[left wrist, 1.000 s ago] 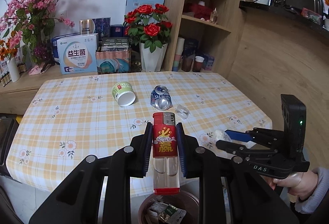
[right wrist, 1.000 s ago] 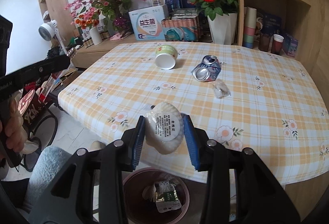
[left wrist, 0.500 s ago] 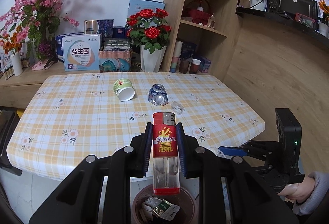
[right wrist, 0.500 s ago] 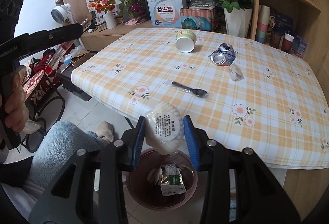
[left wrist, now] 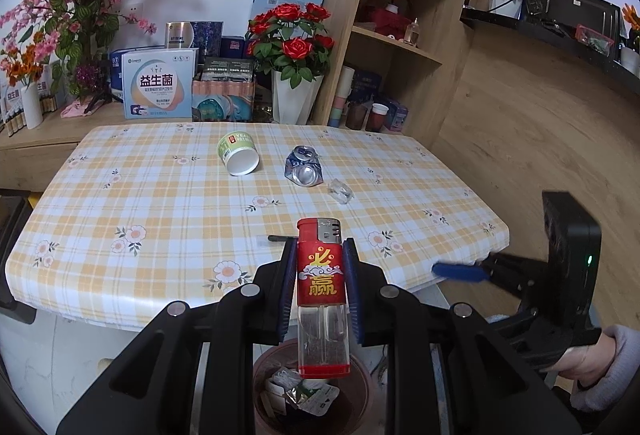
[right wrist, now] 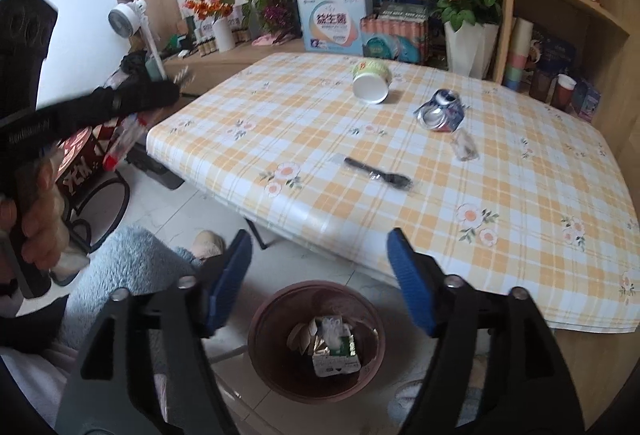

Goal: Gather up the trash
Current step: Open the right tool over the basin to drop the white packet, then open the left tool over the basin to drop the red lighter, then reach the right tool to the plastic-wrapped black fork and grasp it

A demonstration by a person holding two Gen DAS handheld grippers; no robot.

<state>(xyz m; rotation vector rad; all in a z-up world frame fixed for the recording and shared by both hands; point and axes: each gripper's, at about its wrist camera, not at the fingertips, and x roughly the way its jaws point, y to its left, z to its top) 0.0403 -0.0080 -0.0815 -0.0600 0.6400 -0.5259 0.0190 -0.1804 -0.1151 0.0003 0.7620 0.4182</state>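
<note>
- Lighter [left wrist: 323, 295]: gripped upright between my left fingers [left wrist: 286, 287], red cap up, its base hanging directly over the trash bin [left wrist: 362, 375], a position suited to a straight drop.
- Trash bin: on the floor just off the near edge of the bench [right wrist: 520, 195]; it already holds crumpled wrappers [right wrist: 334, 345].
- Right gripper [right wrist: 320, 275]: fingers spread wide and empty, poised above the bin.
- Remaining trash, all beyond the bin on the bench: black fork [right wrist: 378, 174] nearest, then a clear wrapper [right wrist: 464, 147], a crushed can [right wrist: 440, 113] and a tipped paper cup [right wrist: 371, 83] farthest.
- View differences: the right wrist view shows the whole bin mouth and the full fork; in the left wrist view the lighter and fingers cover most of both, but only there is the grip on the lighter plain.
</note>
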